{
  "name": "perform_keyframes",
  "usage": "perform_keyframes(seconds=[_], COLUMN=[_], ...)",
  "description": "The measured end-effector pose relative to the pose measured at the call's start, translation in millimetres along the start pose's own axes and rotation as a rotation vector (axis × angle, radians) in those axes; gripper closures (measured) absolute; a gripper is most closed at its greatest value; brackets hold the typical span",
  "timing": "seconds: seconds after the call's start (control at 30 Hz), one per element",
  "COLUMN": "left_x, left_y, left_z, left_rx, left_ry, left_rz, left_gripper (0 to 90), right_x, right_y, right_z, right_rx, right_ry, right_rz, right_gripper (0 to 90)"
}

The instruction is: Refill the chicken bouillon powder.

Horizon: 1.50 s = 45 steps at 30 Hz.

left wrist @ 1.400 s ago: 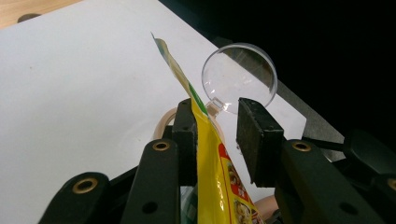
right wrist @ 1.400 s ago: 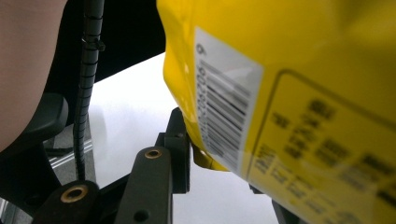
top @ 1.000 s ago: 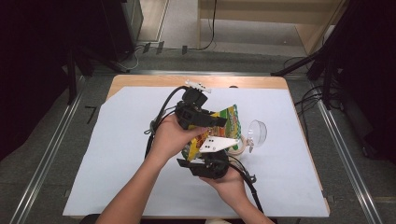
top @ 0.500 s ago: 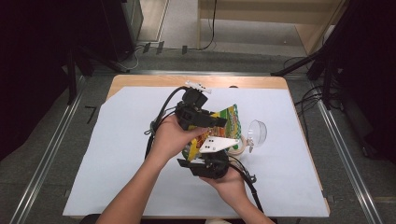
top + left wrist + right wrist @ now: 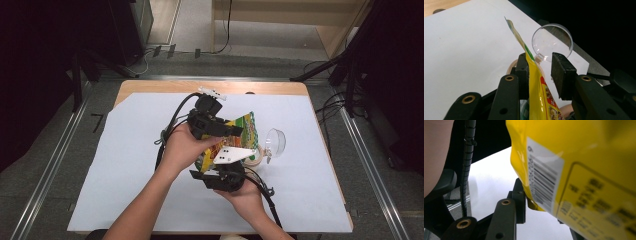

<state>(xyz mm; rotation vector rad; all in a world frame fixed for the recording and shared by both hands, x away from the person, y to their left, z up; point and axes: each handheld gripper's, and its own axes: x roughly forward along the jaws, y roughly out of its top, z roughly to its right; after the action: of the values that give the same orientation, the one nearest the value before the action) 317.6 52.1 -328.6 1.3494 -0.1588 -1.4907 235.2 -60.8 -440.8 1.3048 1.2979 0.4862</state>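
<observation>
Where the two hands meet above the white-covered bench [image 5: 125, 165], a yellow packet [image 5: 245, 131] hangs between both tongs. Left tongs [image 5: 539, 72] stand partly open, one pad against the packet's edge, the other clear of it. Right tongs [image 5: 534, 202] sit at its lower corner; their grip cannot be told. A barcode label [image 5: 544, 187] shows; the print is too blurred to read. A clear lid [image 5: 552, 41] lies just beyond.
</observation>
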Motion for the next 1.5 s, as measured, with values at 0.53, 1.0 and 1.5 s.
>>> perform_keyframes(seconds=[0.53, 1.0, 1.5], left_x=[-0.3, -1.0, -0.5], left_y=[-0.2, -0.4, -1.1], left_z=[0.4, -0.3, 3.2], left_rx=[0.002, -0.004, 0.011], left_ry=[-0.001, -0.003, 0.009], left_rz=[-0.001, 0.007, -0.002], left_gripper=[68.9, 68.9, 70.3], right_x=[-0.1, -0.6, 0.6], right_y=[-0.1, 0.9, -3.8], right_z=[-0.3, -1.6, 2.4], right_rx=[-0.001, -0.002, -0.012], right_ry=[0.000, -0.004, -0.002], right_rz=[0.000, 0.001, 0.010], right_gripper=[68.7, 68.6, 69.0])
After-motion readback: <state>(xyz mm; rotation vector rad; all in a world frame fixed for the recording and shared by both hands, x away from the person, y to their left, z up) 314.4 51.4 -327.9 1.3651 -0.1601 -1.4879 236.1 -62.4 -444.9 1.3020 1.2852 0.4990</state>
